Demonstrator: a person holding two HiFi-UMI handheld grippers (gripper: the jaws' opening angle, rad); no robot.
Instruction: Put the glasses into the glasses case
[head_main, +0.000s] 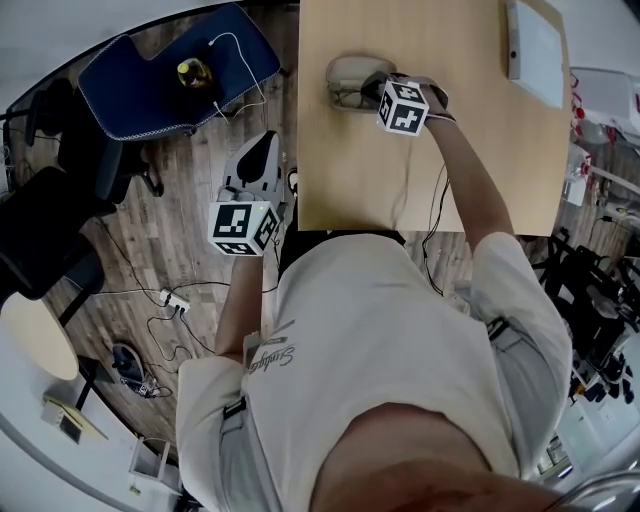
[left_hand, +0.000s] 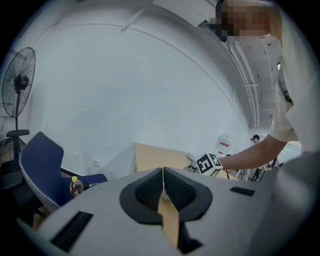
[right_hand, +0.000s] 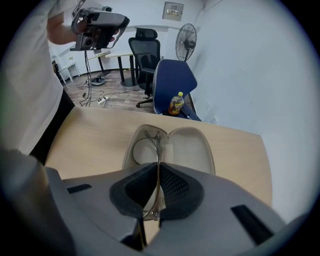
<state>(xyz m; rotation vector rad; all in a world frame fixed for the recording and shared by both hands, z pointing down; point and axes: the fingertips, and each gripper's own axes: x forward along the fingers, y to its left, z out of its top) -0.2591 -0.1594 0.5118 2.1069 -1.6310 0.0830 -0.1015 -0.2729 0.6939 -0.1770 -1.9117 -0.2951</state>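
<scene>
Thin wire-framed glasses (right_hand: 150, 145) are being pinched by the right gripper (right_hand: 158, 190) right at the open beige case (right_hand: 192, 150), lined up to go in. The left gripper (left_hand: 163, 187) is idling off to the left, jaws pressed together, empty.

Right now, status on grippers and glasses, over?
Right gripper shut on glasses, at the open glasses case. Left gripper shut, empty, off the table. Nothing blocking the case.

soft, even white light filled the room, with no hard shadows; the wall (left_hand: 125, 100) looked flat and faintly blue. all three views bowed hard toward the edges, and both gripper views fell to black corners. the left gripper (left_hand: 163, 172) and right gripper (right_hand: 158, 175) were blurred close to the lens, while the glasses (right_hand: 158, 150) between the right one's jaws were fairly sharp.
</scene>
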